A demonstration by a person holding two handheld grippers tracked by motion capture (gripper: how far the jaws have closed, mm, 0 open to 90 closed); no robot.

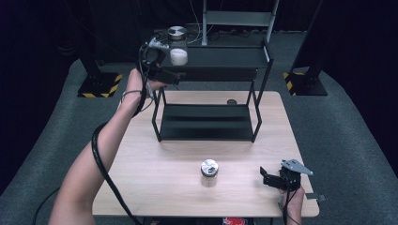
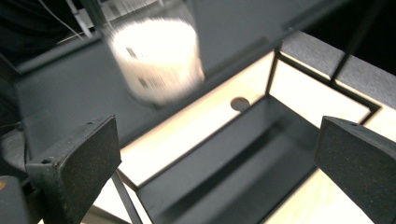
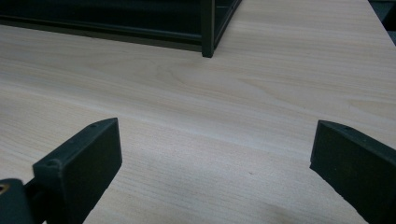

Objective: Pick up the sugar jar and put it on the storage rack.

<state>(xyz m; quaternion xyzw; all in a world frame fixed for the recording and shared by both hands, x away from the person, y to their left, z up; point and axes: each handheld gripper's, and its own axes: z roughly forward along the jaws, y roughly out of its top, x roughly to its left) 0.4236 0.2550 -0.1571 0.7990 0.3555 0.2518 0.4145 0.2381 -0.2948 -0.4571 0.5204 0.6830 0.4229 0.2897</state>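
A glass jar (image 1: 178, 49) with a metal lid and white contents stands at the left end of the black rack's top shelf (image 1: 220, 58). My left gripper (image 1: 159, 65) is raised just left of that jar and a little in front of it, jaws open and apart from the glass. In the left gripper view the jar (image 2: 156, 60) is blurred, beyond the open left gripper (image 2: 219, 140). A second lidded jar (image 1: 209, 172) stands on the wooden table (image 1: 155, 178), near the front. My right gripper (image 1: 270, 178) rests open by the table's front right corner, with bare wood between the jaws of the right gripper (image 3: 215, 140).
The rack's lower shelf (image 1: 206, 122) holds nothing. A small dark round spot (image 1: 231, 101) lies on the table behind it. Stands with yellow-black bases (image 1: 98, 86) sit on the grey carpet at back left and back right. A cable trails along the left forearm.
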